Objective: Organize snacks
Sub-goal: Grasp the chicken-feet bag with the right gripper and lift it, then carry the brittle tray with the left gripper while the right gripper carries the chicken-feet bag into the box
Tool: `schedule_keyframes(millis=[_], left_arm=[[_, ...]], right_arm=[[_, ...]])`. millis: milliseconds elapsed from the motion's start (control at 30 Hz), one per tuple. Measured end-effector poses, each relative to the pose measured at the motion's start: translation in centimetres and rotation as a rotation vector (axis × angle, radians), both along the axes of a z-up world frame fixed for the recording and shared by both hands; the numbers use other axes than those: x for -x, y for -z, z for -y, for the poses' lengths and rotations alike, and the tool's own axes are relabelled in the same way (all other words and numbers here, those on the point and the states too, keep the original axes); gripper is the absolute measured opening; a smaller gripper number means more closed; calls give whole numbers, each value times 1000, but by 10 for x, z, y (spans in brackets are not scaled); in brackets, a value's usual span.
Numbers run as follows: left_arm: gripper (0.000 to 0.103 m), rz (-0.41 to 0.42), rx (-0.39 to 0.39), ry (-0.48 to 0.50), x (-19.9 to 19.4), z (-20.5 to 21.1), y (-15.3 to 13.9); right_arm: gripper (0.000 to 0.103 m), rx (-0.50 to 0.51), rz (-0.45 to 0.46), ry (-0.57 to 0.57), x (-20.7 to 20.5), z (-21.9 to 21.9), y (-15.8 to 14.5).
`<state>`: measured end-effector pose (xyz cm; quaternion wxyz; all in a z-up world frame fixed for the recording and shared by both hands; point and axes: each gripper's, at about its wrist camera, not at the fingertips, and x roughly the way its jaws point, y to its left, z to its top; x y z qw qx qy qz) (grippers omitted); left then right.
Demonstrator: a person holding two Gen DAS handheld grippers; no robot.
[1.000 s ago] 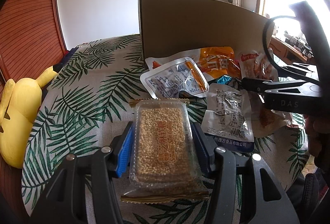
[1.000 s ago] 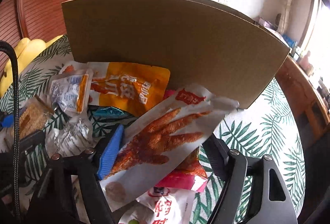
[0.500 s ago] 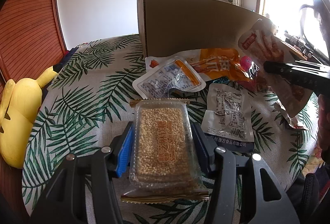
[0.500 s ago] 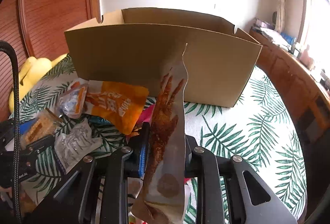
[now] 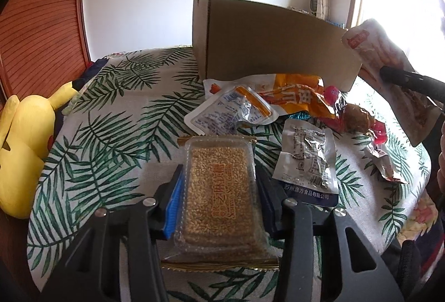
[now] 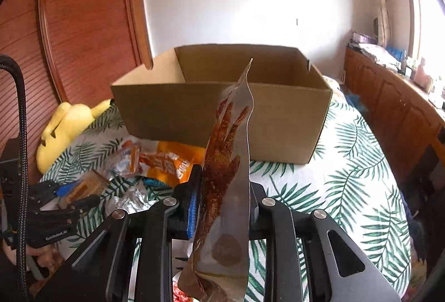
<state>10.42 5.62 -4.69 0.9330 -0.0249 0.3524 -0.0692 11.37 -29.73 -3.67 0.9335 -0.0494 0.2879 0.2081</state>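
A clear sesame candy pack lies on the leaf-print tablecloth between the jaws of my left gripper. The jaws are closing and their pads touch the pack's long sides. My right gripper is shut on a silver chicken-feet pouch and holds it upright, edge-on, above the table. Just beyond the pouch stands an open cardboard box; I can see part of its inside, which looks bare. The left wrist view shows the same pouch raised at the right, by the box.
Loose snacks lie in front of the box: an orange pouch, a clear pack with an orange strip and a silver sachet. A yellow plush toy sits at the table's left edge. A wooden sideboard runs along the right.
My right gripper shut on the chicken-feet pouch, lifted it off the pile and turned it edge-on; the box's inside came into view. The left jaws drew in slightly on the sesame pack.
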Motion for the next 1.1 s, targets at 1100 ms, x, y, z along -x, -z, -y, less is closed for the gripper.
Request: schedule_keyframes(millis=[1100], left_arm=[[46,178,55,108,19,34,-89]], right_arm=[[23,11,36,-8,20,15,-9]])
